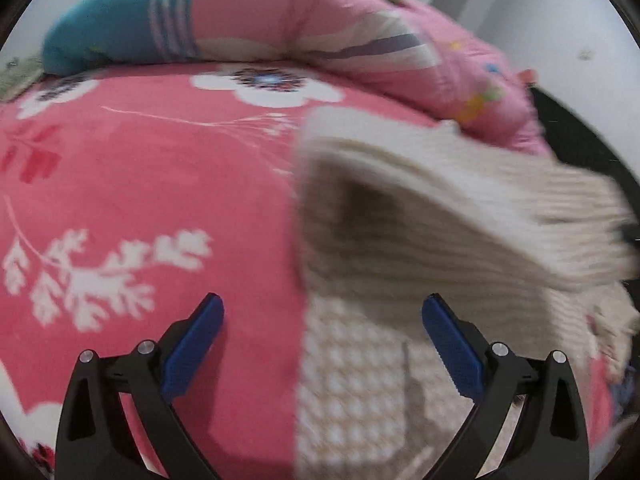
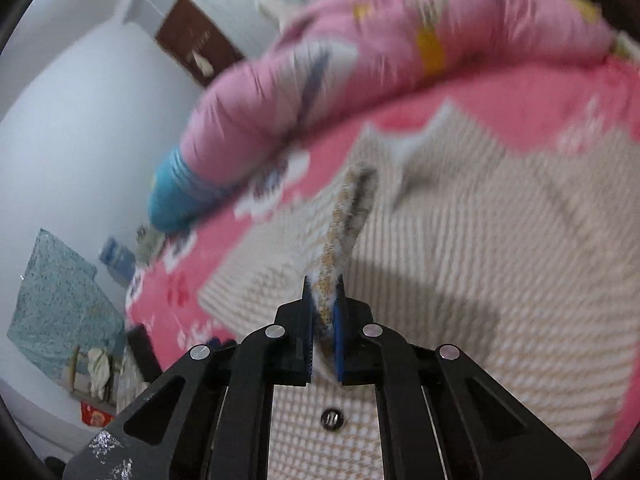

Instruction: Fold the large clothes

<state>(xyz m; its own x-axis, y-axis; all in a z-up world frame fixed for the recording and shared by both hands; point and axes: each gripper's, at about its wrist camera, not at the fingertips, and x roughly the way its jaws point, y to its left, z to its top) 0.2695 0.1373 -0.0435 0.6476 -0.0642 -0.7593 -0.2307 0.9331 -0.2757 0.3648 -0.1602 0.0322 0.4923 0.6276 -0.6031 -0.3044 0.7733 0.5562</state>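
A cream knitted garment (image 1: 420, 224) with a beige check pattern lies on a pink floral bedsheet (image 1: 140, 184). In the left wrist view a ribbed part of it hangs lifted and blurred at the right. My left gripper (image 1: 322, 312) stands open above the garment's left edge, with nothing between its blue pads (image 1: 196, 344). In the right wrist view my right gripper (image 2: 323, 300) is shut on a raised fold of the garment (image 2: 500, 240), which sticks up between the pads. A dark button (image 2: 331, 417) shows on the cloth just below the jaws.
A rolled pink quilt (image 1: 320, 28) with a teal end (image 1: 100, 36) lies along the far side of the bed. In the right wrist view a white wall (image 2: 80, 120), a brown door (image 2: 192, 44) and clutter on the floor (image 2: 72, 320) lie off the bed's left edge.
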